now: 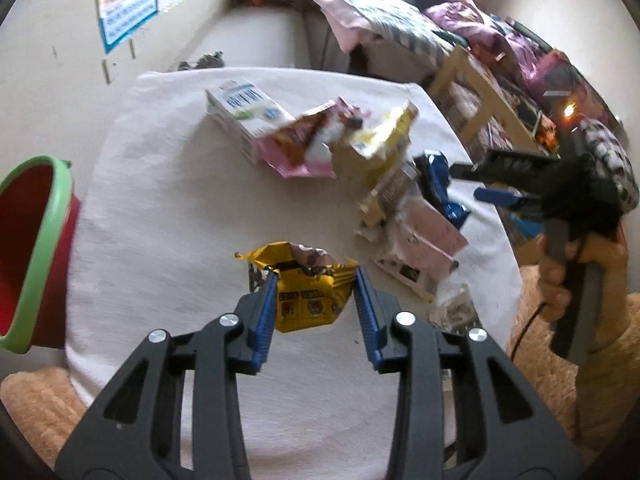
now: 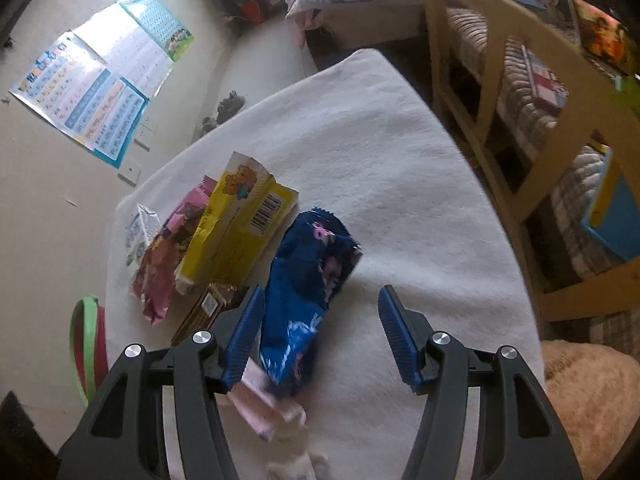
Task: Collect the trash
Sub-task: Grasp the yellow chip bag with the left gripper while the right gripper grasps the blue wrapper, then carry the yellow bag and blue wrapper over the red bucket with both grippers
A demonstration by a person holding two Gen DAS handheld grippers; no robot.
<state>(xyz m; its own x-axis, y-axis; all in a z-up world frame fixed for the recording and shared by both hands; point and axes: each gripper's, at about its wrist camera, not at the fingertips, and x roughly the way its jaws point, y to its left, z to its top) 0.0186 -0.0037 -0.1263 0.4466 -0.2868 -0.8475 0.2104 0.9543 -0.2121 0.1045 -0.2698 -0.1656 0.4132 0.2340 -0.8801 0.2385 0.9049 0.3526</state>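
White cloth, cluttered bedroom, wrappers everywhere!
The white-covered table [image 1: 168, 208] spreads ahead of both claws; red bucket [image 1: 36, 248] sits far left; left gripper [image 1: 316, 300] is clamped on the yellow wrapper [image 1: 304, 296]; right gripper [image 2: 320, 332] hangs apart, blue wrapper [image 2: 308, 292] between its pads.

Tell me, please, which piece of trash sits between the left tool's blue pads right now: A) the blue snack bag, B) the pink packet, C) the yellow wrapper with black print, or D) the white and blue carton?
C: in the left wrist view, the left tool has its pads pressed on either side of the yellow wrapper, while the blue snack bag lies farther off by the right tool.
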